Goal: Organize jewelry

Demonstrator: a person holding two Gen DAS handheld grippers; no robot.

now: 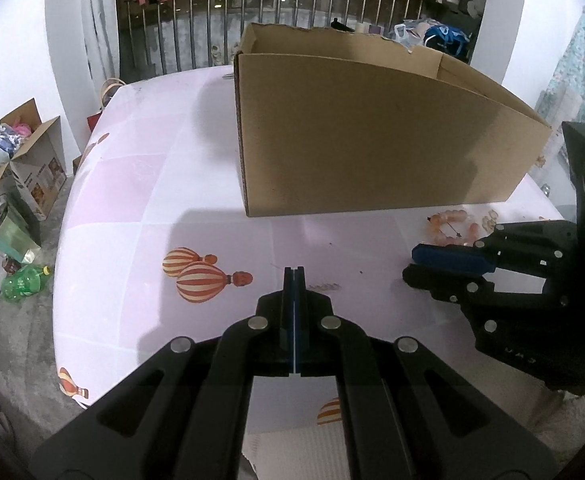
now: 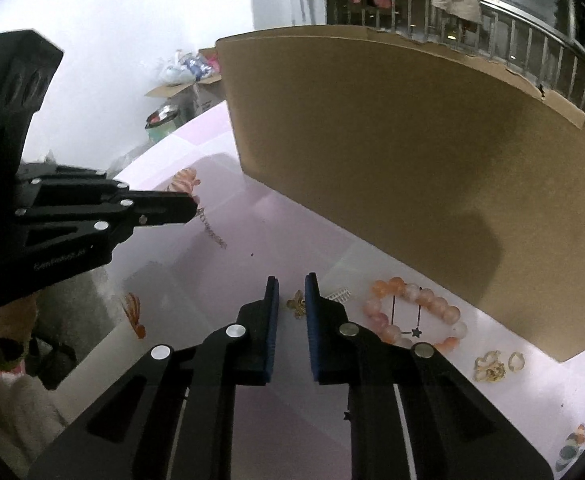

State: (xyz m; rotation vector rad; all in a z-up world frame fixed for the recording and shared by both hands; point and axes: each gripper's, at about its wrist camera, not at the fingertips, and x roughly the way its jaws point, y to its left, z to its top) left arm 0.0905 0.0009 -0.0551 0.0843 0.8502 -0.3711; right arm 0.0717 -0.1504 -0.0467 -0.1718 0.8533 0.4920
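Note:
On the pink balloon-print tablecloth [image 1: 140, 200] stands a tall open cardboard box [image 1: 372, 140] [image 2: 412, 180]. My left gripper [image 1: 294, 276] [image 2: 193, 208] is shut. A thin silver chain [image 2: 214, 234] [image 1: 324, 286] lies on the cloth with one end at its tip; whether that end is pinched is unclear. My right gripper [image 2: 292, 284] [image 1: 410, 266] has its jaws a narrow gap apart around a small gold charm [image 2: 296, 305], and the pads do not press on it. To its right lie a small silver clip [image 2: 339, 294], a pink bead bracelet [image 2: 446, 312] [image 1: 448, 222] and gold pieces [image 2: 490, 369].
The box wall rises close behind the jewelry. The table's left edge drops to a floor with an open carton [image 1: 32, 152], a bin [image 1: 6, 228] and a green bottle [image 1: 24, 284]. A railing with hanging clothes [image 1: 252, 8] is behind. A person's sleeve [image 2: 12, 392] is at lower left.

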